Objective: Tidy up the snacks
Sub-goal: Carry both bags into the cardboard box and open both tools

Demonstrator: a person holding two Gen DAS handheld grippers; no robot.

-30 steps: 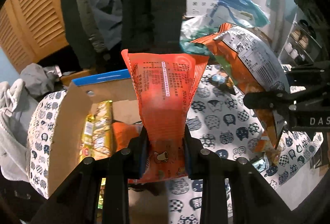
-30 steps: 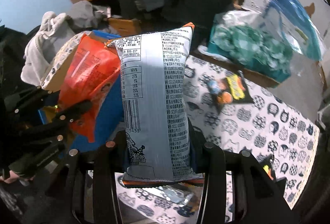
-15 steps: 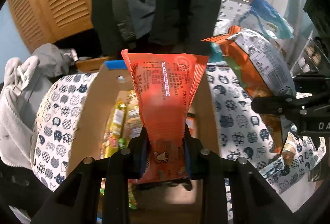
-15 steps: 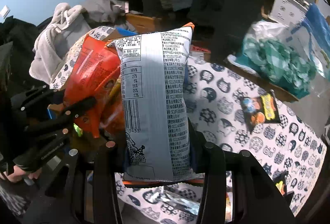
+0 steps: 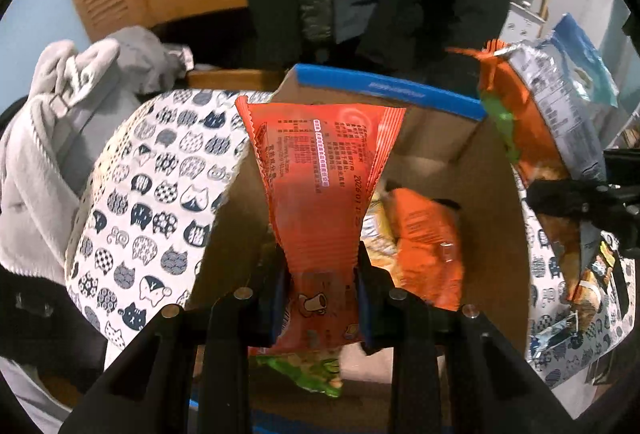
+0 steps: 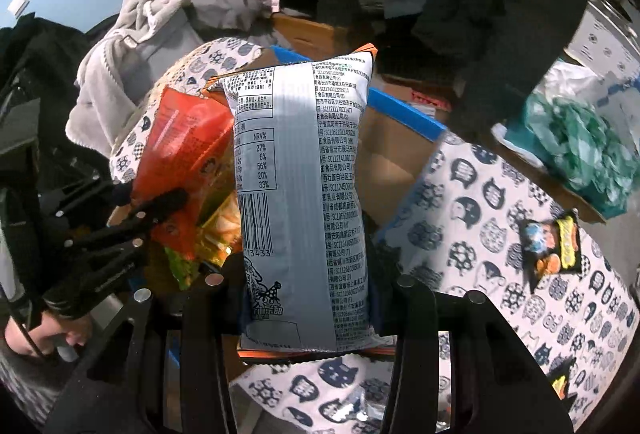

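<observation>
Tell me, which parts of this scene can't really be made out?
- Left wrist view: the cardboard box floor, covered by the red packet and snacks.
- Right wrist view: the silver bag front faces away; only its printed back shows.
- Right wrist view: the small dark packet is blurred, label unreadable.

The silver snack bag (image 6: 304,194) carries the clearest print: a nutrition column headed "NRV%" with 27%, 6%, 56%, 20% and 33% beneath it. Just below that column sits a barcode ending in "13433". To the column's right run lines of small codes beginning "SC1", too fine to read whole. The orange-red packet (image 5: 320,202) bears small Chinese print and a date stamp starting "2026".
</observation>
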